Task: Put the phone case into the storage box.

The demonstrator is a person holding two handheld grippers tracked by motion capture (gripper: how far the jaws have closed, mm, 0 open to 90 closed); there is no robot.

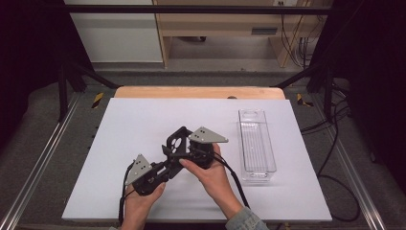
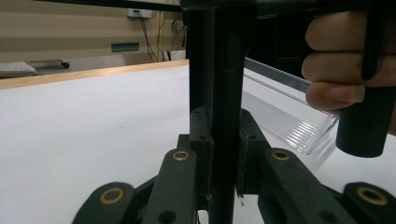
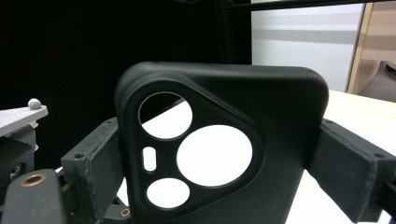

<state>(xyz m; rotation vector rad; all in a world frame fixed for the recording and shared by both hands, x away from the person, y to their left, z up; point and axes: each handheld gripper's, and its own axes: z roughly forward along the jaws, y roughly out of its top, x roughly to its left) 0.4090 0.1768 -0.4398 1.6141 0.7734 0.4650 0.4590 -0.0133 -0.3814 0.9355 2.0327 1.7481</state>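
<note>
A black phone case (image 1: 175,139) with round camera cutouts is held upright above the middle of the white table (image 1: 143,120). My right gripper (image 1: 187,146) is shut on the phone case (image 3: 280,121); its jaws press on the two long sides. My left gripper (image 1: 167,164) comes in from the lower left and is shut on the case's lower edge. In the left gripper view the case (image 2: 224,84) stands edge-on as a dark bar between the jaws of the left gripper (image 2: 219,126). In the right gripper view the right gripper (image 3: 219,186) clamps the case from both sides.
A clear plastic tray (image 1: 257,143) lies lengthwise on the right part of the table, just beyond the right hand (image 2: 334,60). The same tray (image 2: 289,116) sits behind the case. A wooden table edge (image 1: 198,92) runs along the far side.
</note>
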